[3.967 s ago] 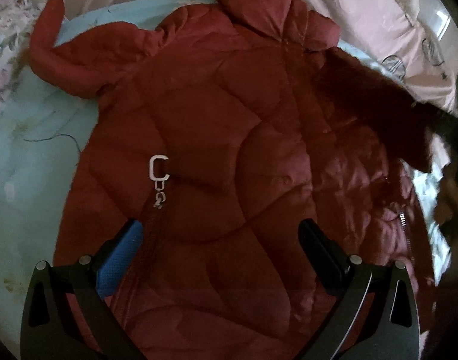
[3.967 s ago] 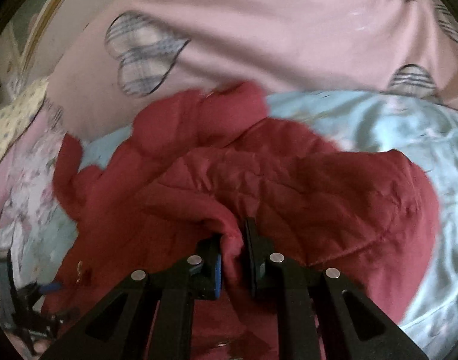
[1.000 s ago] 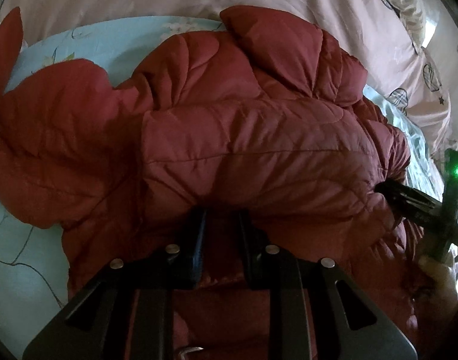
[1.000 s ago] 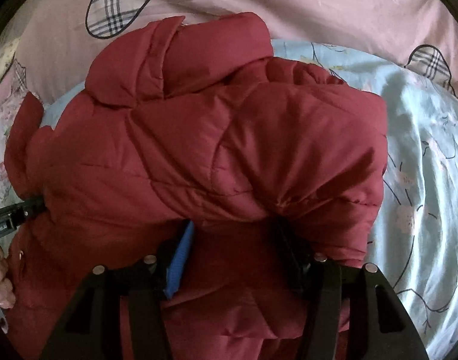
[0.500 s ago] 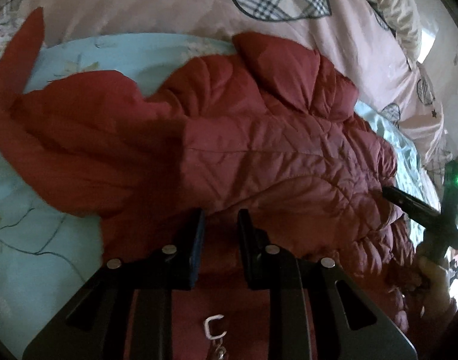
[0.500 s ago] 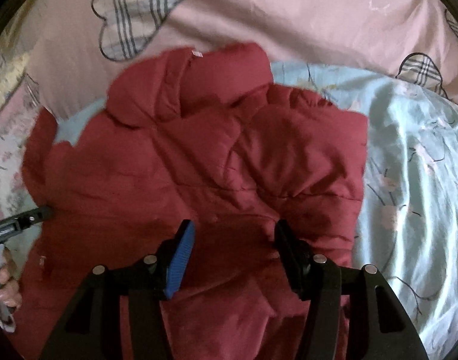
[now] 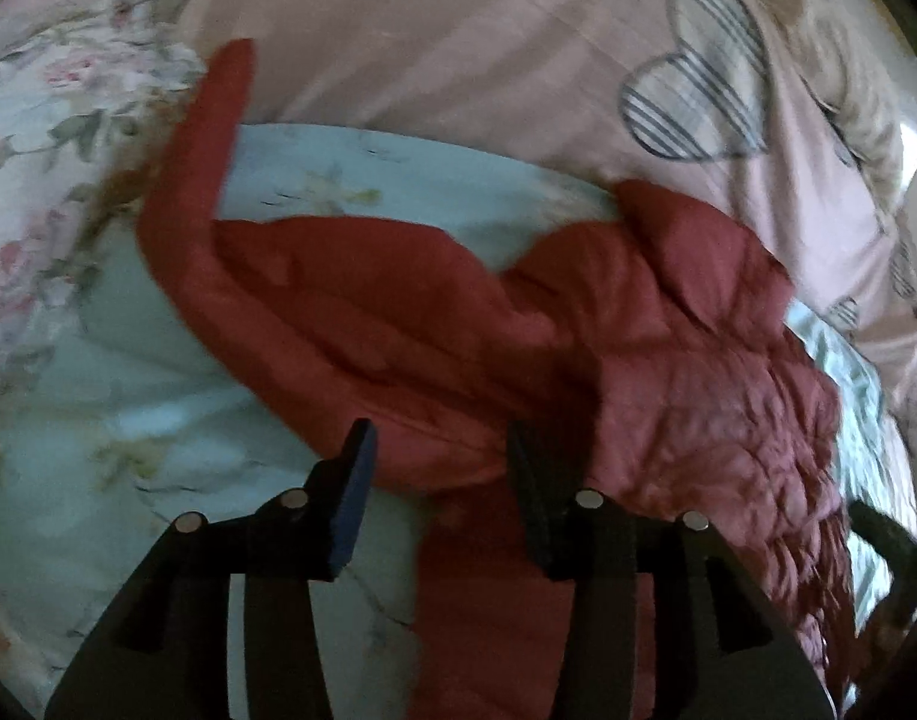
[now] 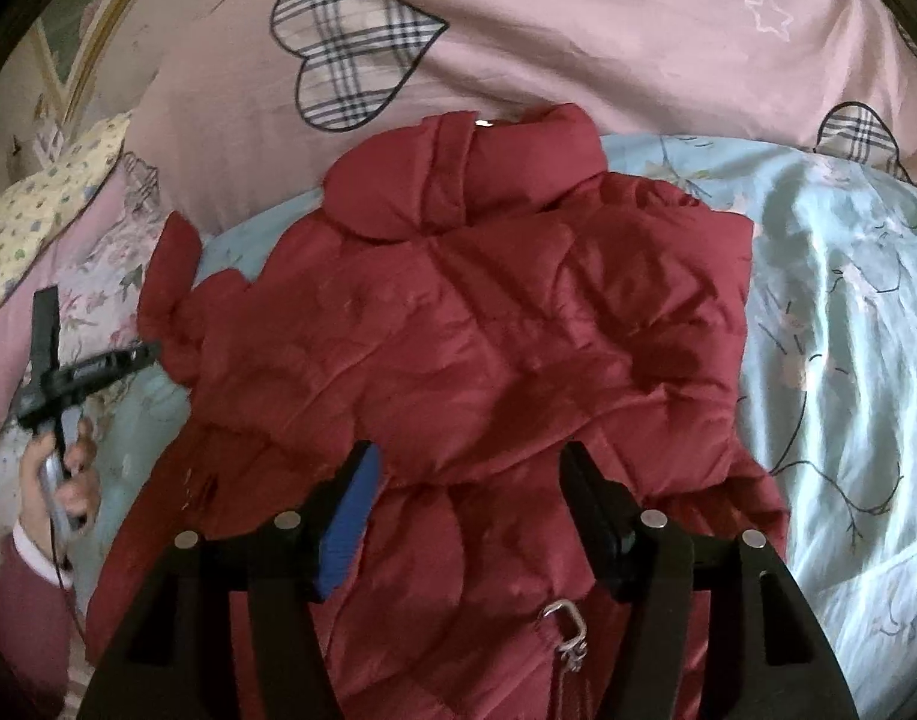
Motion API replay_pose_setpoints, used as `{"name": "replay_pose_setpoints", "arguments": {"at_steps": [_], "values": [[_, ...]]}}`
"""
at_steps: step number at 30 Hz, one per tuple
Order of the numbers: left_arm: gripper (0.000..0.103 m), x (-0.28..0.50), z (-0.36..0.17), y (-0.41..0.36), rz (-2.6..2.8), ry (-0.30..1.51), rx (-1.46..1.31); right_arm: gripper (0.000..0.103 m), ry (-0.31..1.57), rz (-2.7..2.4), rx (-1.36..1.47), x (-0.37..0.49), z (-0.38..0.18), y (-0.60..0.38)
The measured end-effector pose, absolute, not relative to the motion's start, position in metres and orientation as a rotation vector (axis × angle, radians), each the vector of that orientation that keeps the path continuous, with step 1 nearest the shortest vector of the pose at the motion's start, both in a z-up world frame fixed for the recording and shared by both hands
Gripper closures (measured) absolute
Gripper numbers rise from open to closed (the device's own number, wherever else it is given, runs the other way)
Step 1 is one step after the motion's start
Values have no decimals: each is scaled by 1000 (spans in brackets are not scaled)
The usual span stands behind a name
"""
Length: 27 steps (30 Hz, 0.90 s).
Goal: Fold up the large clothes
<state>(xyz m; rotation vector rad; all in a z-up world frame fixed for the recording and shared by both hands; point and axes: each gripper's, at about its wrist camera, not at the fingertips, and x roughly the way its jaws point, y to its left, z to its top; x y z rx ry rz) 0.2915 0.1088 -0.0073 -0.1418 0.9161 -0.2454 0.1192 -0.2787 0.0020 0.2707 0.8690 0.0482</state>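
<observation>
At far left of the right wrist view, the person's left hand [image 8: 62,480] grips the left gripper [image 8: 149,351] beside the outstretched sleeve [image 7: 194,180], which reaches toward the floral pillow [image 7: 44,138]. Seen from its own camera, the left gripper [image 7: 437,450] has its fingers parted and holds nothing — the sleeve's edge lies between them. The red puffer jacket [image 8: 488,330] lies spread on the pale blue bedsheet [image 8: 848,330], collar [image 8: 458,180] against the pink duvet [image 8: 578,30], its right sleeve folded across the chest. The right gripper [image 8: 470,468] hovers above the jacket, fingers wide apart and empty — a metal zipper pull [image 8: 566,618] shows below.
</observation>
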Motion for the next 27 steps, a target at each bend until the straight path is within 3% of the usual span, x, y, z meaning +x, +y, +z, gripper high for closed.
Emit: {"name": "replay_pose_setpoints", "arguments": {"at_steps": [2,9,20,21,23,24,25,27], "values": [[54,299,-2,120,-201,903,-136,39,872,58,272,117,2,-276],[17,343,12,148,0,842,-28,39,880,94,258,107,3,-263],[17,451,-13,174,215,937,2,39,877,107,244,96,4,-256],[21,456,-16,176,227,946,-1,39,878,106,243,96,4,-256],[52,463,-20,179,221,956,-13,39,878,103,246,95,4,-257],[74,465,-23,180,213,975,-27,39,878,101,247,95,4,-258],[83,465,-23,181,208,978,-38,39,876,98,252,95,3,-259],[91,460,-22,185,195,965,-63,39,873,92,257,93,3,-261]]}}
